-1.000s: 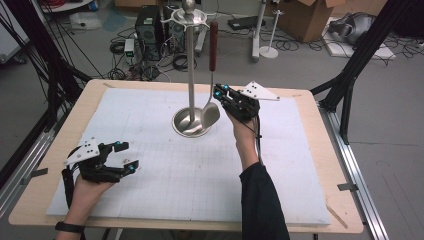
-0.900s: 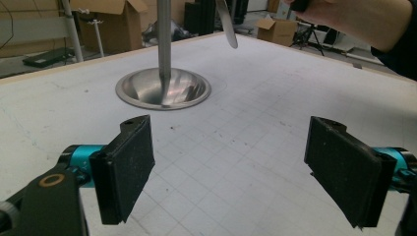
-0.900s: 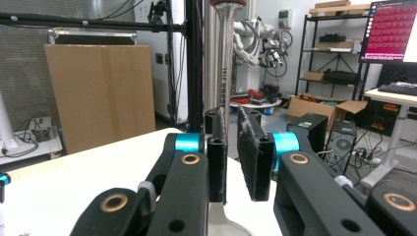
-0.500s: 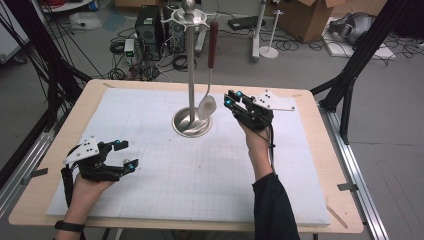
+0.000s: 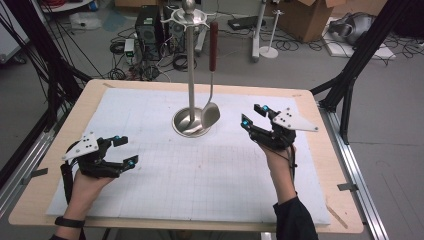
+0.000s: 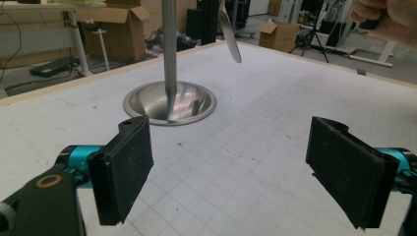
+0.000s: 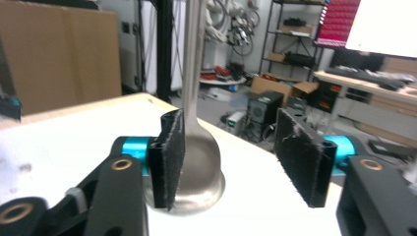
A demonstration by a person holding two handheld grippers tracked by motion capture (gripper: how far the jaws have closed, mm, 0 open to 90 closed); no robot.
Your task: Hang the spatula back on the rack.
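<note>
A ladle (image 5: 211, 112) hangs by its brown handle from the metal stand (image 5: 190, 70) at mid-table, its bowl just above the stand's base. The right gripper (image 5: 255, 116) sits near it, jaws wide and empty; the left gripper (image 5: 125, 150) rests well apart, equally wide. The ladle is probably hooked; any regrasp should steady the bowl before lifting.

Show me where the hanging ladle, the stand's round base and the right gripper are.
ladle (image 5: 211, 114), high view, on its bowl.
stand base (image 6: 196, 101), left gripper view, on the dish's right side.
right gripper (image 5: 253, 114), high view, midway between its fingertips.
</note>
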